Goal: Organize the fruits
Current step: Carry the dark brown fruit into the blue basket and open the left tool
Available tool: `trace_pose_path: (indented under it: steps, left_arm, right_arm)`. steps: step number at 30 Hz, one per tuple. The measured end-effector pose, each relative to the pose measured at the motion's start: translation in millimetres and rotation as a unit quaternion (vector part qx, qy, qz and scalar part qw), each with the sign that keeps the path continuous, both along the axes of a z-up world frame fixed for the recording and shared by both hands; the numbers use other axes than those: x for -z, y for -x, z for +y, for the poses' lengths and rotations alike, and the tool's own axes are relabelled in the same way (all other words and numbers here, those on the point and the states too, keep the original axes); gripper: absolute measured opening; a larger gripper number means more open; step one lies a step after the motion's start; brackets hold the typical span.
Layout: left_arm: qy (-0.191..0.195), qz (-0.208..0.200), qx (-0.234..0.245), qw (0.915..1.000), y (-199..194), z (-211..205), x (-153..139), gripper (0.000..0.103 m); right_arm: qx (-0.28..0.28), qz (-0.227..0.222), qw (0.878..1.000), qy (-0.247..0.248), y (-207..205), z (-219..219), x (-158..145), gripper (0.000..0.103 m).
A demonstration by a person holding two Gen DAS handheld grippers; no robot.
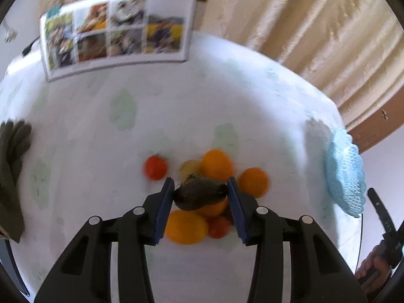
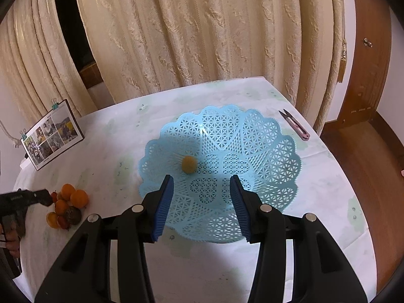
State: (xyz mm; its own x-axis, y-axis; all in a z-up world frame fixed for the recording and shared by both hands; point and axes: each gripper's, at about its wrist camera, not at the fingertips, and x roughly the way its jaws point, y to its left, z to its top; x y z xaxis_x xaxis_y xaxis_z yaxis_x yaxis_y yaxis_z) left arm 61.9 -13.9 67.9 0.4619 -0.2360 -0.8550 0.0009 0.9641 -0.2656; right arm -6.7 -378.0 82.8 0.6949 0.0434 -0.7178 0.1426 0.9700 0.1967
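Pinching a dark, avocado-like fruit above the heap of oranges and tomatoes, the left gripper is apparently carrying it toward the blue lattice basket, where the spread, empty right gripper is hovering over one small yellow fruit.

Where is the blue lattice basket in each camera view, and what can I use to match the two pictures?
Left wrist view: the blue basket sits at the far right edge, seen almost edge-on, right of the fruit pile.
Right wrist view: the basket fills the centre, just beyond the right gripper, with one small yellow fruit inside.
Shared landmark: the photo board standing at the table's far left.
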Motion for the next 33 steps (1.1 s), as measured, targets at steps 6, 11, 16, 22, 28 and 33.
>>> trace_pose_path:
  steps: [6,11,16,22,28,33]
  left_arm:
    - [0.02,-0.02,0.056,0.998,-6,-64,-21,0.043]
    - [0.041,-0.022,0.127,0.9908,-9,-139,-26,0.043]
    - [0.052,-0.024,0.186,0.9809,-11,-204,-27,0.043]
    - [0.045,-0.021,0.219,0.9745,-13,-249,-22,0.044]
    - [0.053,-0.028,0.21,0.9758,-16,-245,-26,0.073]
    - [0.045,-0.025,0.176,0.9831,-21,-218,-25,0.073]
  right_arm:
    - [0.012,0.001,1.0,-0.004,14,-21,0,0.047]
    - [0.027,0.008,1.0,-0.004,30,-42,4,0.048]
    - [0.035,0.017,0.999,-0.005,45,-58,9,0.048]
    - [0.041,0.023,0.999,-0.012,51,-69,14,0.048]
    - [0.039,0.021,0.999,-0.015,48,-69,15,0.06]
    - [0.024,0.018,0.999,-0.017,40,-57,16,0.06]
